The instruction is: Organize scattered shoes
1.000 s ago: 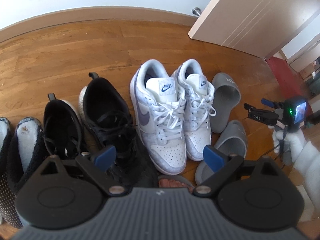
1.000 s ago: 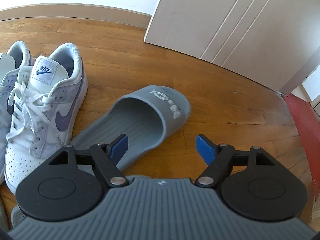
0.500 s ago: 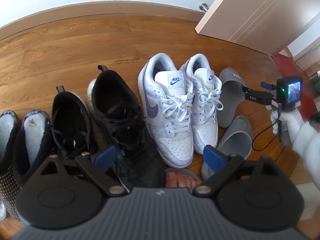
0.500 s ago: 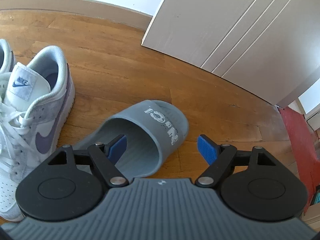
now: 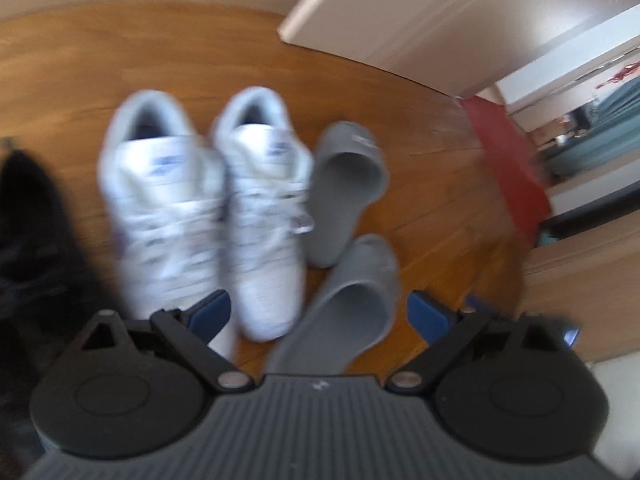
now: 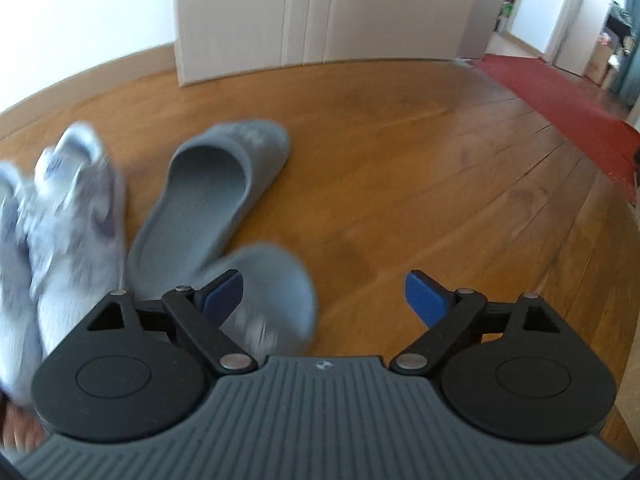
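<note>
Two grey slides lie on the wood floor: a far one (image 5: 344, 184) (image 6: 212, 192) and a near one (image 5: 348, 304) (image 6: 268, 292), one behind the other. A pair of white and grey sneakers (image 5: 200, 200) (image 6: 68, 208) stands side by side to their left. A black sneaker (image 5: 28, 220) shows at the far left. My left gripper (image 5: 320, 312) is open and empty above the near slide. My right gripper (image 6: 324, 292) is open and empty just right of the near slide. Both views are motion blurred.
A white door (image 5: 460, 24) (image 6: 320, 12) stands open behind the shoes. A red mat (image 5: 508, 168) (image 6: 560, 100) lies to the right by a doorway. Bare toes (image 6: 20, 428) show at the lower left of the right wrist view.
Both grippers have swung right and tilted up. The left view now centres on the slides; the black shoes slid off left. The right view now shows both slides and the doorway.
</note>
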### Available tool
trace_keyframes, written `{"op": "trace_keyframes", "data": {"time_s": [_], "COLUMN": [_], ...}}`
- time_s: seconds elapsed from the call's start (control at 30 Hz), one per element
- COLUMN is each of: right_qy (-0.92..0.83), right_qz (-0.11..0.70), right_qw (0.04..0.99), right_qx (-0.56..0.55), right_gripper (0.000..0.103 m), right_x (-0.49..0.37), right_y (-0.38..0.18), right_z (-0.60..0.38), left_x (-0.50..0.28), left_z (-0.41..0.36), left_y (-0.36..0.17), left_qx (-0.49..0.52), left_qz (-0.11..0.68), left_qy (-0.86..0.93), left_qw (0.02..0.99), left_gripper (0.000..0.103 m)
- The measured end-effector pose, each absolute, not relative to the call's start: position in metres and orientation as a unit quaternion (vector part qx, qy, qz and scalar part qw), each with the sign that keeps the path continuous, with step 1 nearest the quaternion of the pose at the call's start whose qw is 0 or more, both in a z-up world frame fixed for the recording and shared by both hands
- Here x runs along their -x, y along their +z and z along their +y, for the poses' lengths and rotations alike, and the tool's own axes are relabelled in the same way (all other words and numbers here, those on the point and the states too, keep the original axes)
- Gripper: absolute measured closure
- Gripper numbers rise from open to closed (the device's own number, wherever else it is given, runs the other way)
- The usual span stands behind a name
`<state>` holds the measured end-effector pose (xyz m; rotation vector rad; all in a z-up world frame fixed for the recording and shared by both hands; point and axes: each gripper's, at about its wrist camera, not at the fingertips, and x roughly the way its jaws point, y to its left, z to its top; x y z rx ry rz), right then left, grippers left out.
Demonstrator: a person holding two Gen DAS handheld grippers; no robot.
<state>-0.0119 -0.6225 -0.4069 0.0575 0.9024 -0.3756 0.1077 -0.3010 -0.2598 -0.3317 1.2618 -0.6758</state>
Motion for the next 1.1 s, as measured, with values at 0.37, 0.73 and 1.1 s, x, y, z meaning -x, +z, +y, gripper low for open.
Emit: {"op": "trace_keyframes", "data": {"time_s": [0.37,0.73,1.1], "right_qy": [-0.166,-0.149,-0.099], "right_qz": [0.428,0.419,0.433], "right_qw": [0.886,0.888,0.894], "right_qx": [-0.07,-0.116,-0.06], "right_gripper": [0.013,0.013,0.012], "right_x": [0.011,-0.01,-0.017], "right_y": [-0.414,-0.422,-0.43], "right_z": [-0.607,-0.623,-0.623], "left_x": [-0.207,-0.262,-0.268], "left_z": [-0.395,-0.484,-0.588], "left_y": [-0.348,-0.438,-0.382], "left_qx": [0.367,0.392,0.032], "left_qz": [0.594,0.641,0.601], "left_qy": [-0.274,-0.212,-0.437], "left_qw": [0.661,0.625,0.668], "left_gripper": [0.008,0.076,0.024]}}
